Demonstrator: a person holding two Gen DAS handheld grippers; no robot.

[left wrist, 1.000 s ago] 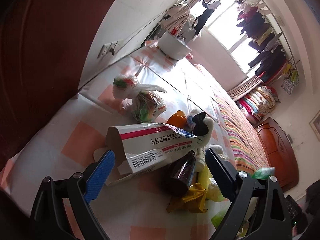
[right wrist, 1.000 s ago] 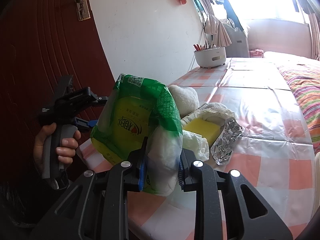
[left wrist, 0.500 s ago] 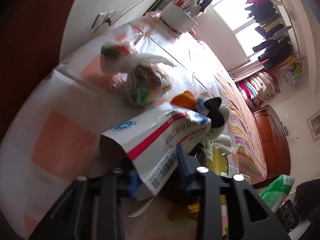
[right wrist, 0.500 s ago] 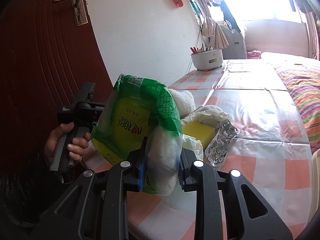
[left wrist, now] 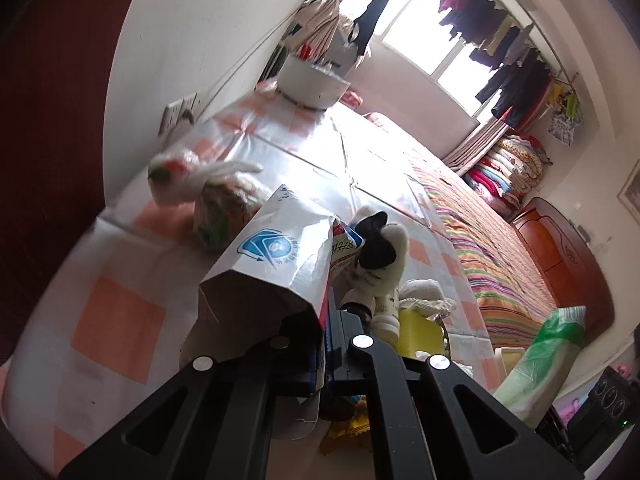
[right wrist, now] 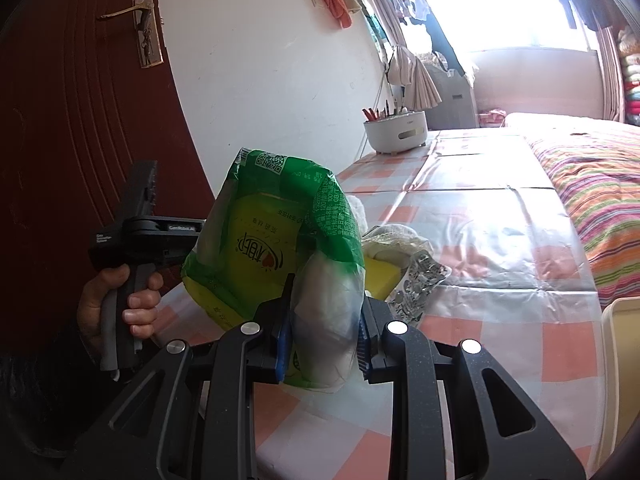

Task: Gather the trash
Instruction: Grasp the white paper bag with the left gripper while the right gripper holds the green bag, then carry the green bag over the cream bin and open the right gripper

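Left gripper (left wrist: pixel 325 344) fingers clamp the white cardboard carton (left wrist: pixel 276 272). Right gripper (right wrist: pixel 323 340) fingers grip the green plastic bag (right wrist: pixel 276 248) near the checked table (right wrist: pixel 500 232)

The checked tablecloth (right wrist: pixel 480 216) bears a white caddy (right wrist: pixel 396 134), 2 seemingly knotted bags (left wrist: pixel 200 188).

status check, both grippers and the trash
Left gripper just closed, shut on white carton, lifted off table. Right gripper shut on green bag. Toy and yellow sponge crowd behind carton.
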